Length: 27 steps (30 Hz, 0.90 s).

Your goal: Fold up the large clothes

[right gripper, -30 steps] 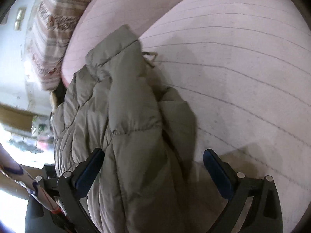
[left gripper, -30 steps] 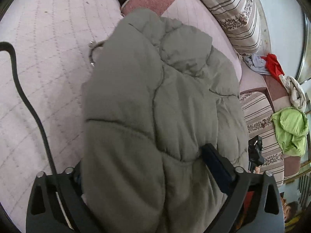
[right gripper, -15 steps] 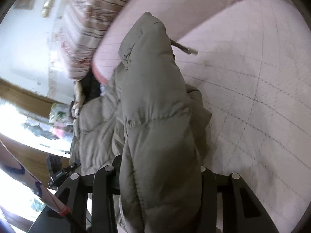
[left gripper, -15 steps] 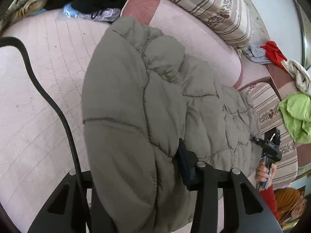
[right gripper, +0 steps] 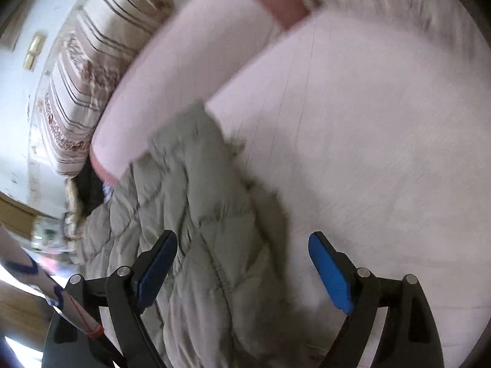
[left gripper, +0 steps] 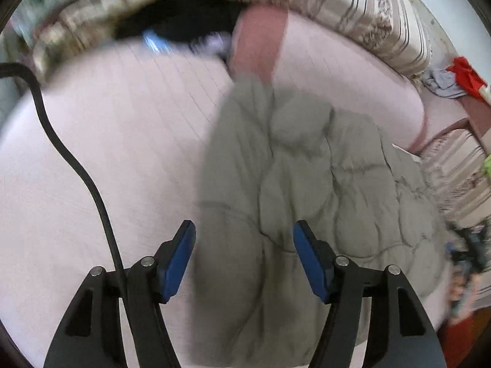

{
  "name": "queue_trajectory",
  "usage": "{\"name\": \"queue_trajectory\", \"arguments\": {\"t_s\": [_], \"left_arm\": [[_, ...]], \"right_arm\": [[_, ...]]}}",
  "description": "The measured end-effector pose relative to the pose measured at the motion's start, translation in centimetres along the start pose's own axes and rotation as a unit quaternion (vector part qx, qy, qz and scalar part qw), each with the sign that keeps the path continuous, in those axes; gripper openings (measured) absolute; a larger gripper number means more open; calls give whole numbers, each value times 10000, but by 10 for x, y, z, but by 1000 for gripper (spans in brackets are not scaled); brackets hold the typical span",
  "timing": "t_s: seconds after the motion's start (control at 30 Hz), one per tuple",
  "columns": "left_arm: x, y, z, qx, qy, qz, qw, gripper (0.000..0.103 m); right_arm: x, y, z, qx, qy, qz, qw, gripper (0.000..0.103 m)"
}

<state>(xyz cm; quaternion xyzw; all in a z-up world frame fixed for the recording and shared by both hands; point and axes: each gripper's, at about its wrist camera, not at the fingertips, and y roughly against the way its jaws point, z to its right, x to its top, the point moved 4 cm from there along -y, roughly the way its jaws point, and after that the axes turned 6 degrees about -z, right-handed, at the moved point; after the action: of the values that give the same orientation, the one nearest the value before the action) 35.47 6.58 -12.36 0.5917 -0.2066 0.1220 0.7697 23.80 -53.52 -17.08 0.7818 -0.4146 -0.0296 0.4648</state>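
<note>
A grey-green padded jacket [left gripper: 300, 190] lies bunched on a pale pink quilted bed [left gripper: 122, 141]. In the left wrist view my left gripper [left gripper: 244, 257] is open, its blue pads apart above the jacket's near edge, holding nothing. In the right wrist view the jacket [right gripper: 199, 214] lies at lower left on the bed [right gripper: 368, 122]. My right gripper [right gripper: 245, 270] is open and empty, its left pad over the jacket and its right pad over bare bedcover. Both views are blurred by motion.
Striped pillows [left gripper: 368, 9] and a pink bolster [left gripper: 257, 46] lie along the bed's far side. Dark clothes [left gripper: 184, 21] are heaped at the back. Red and grey garments [left gripper: 454, 76] sit at the right. A black cable [left gripper: 76, 159] crosses the left.
Both grippers were shut on the lifted jacket half a second ago. Now both are open and the jacket lies dropped on the bed.
</note>
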Motion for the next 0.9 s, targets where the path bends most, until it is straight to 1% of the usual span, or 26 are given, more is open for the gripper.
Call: {"name": "queue_trajectory", "arguments": {"t_s": [0.07,0.13,0.2,0.23,0.3,0.33,0.4,0.47,0.5,0.53,0.57,0.6,0.67,0.73,0.8,0.9], "left_arm": [[0,21,-5,212,41,266,9994,66],[1,30,-1,238,85,356,9990,66],[2,27,12,268,-33,336,9991,66],[1,22,21,354,-164,290,9988,66],[0,8,42,543,-348,199,9977,66],[1,-2,51,568,-390,163,9975,66],[5,-26,65,670,-429,35,9968,66],[8,-50,70,956,-426,-60,9945,66],[10,-63,71,1135,-467,-84,9924,67],[12,-71,73,1261,-501,-36,9907,70],[14,-76,72,1363,-518,62,9893,74],[17,-80,72,1430,-520,152,9882,76],[21,-85,68,1383,-459,175,9892,78],[26,-88,64,1297,-341,187,9908,81],[30,-88,59,1181,-202,194,9926,81],[30,-78,57,1180,-135,251,9926,81]], "right_arm": [[2,30,-13,-301,374,363,9982,91],[1,50,-28,-501,675,586,9947,91],[-6,61,-49,-505,986,640,9918,91],[-12,60,-65,-474,1205,600,9898,91],[-22,48,-98,-490,1576,505,9850,91],[-28,38,-109,-482,1741,424,9826,91],[-34,13,-126,-557,1874,275,9803,90],[-39,-12,-131,-739,1957,166,9777,89],[-40,-25,-132,-895,1998,137,9757,88],[-38,-43,-133,-1127,2045,100,9723,88],[-37,-54,-130,-1260,2072,76,9701,88],[-36,-65,-128,-1412,2108,92,9672,88],[-31,-79,-127,-1577,2124,177,9642,91],[-21,-91,-124,-1642,2027,201,9652,94],[-11,-99,-120,-1719,1873,181,9670,96],[-4,-101,-119,-1801,1740,158,9680,96]]}}
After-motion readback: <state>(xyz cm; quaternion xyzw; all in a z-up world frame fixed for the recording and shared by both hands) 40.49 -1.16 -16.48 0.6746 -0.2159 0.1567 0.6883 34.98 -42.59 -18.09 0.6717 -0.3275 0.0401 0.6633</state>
